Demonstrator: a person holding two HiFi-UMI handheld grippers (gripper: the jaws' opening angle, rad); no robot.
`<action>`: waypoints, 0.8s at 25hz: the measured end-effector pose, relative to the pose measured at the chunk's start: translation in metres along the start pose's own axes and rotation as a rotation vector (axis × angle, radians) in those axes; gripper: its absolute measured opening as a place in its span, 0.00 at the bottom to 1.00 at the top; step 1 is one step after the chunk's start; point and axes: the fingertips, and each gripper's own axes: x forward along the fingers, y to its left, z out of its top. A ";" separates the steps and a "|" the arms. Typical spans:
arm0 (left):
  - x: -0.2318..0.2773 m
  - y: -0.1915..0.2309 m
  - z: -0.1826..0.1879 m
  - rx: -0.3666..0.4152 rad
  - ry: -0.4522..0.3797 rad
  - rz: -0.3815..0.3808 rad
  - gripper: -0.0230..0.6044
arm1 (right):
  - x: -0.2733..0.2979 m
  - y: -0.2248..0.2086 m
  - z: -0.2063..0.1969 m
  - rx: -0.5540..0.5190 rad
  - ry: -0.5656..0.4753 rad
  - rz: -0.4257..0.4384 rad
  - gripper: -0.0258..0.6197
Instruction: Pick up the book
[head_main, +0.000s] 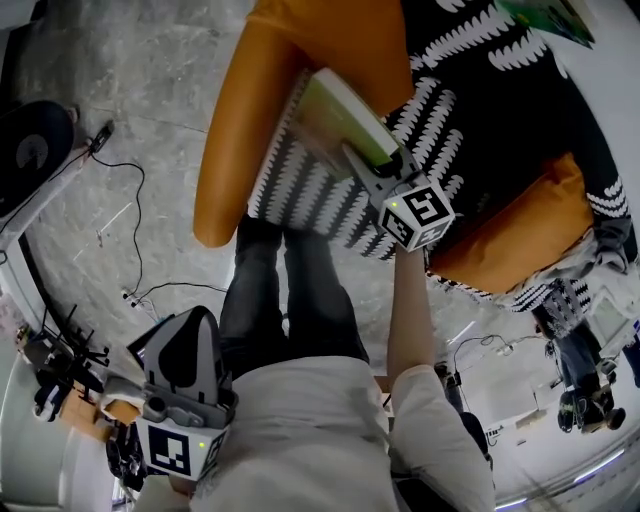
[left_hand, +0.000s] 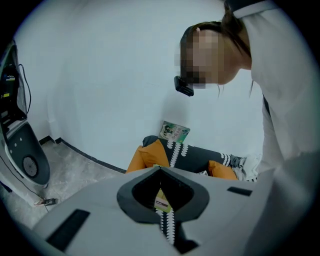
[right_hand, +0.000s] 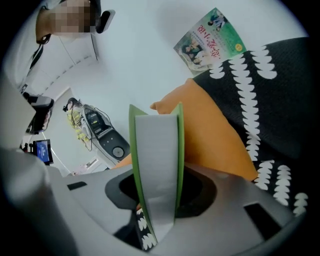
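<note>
The left tongs (head_main: 196, 328) hang low beside the person's trousers (head_main: 290, 290), above the grey floor (head_main: 160, 70). Their jaws are drawn together to a thin slit, with nothing between them. A black cable (head_main: 135, 215) trails over the floor ahead and to the left of these tongs. Further ahead lies an orange cushion (head_main: 240, 140), with a black-and-white patterned cushion (head_main: 310, 195) against it.

The right tongs (head_main: 368, 165), marker cube (head_main: 418, 212) uppermost, are clenched on the book (head_main: 338, 112). Its green covers touch the jaws on either side, and its grey page edge faces back along the tongs. The book stands over the patterned cushion; whether it touches that cushion cannot be told.

Beyond the right tongs and to their right, a second book (right_hand: 210, 41) with a green cover leans against the white wall (right_hand: 140, 45). It sits above a dark throw (right_hand: 285, 100) printed with white leaf shapes.
</note>
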 end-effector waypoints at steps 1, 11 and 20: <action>0.001 -0.002 0.001 0.002 -0.006 -0.005 0.05 | -0.006 -0.002 0.000 0.018 -0.013 -0.009 0.27; -0.014 0.001 0.020 0.008 -0.071 -0.064 0.05 | -0.055 -0.010 0.026 0.396 -0.311 -0.139 0.27; -0.055 0.008 0.062 -0.078 -0.191 -0.075 0.05 | -0.125 0.033 0.073 0.586 -0.478 -0.238 0.27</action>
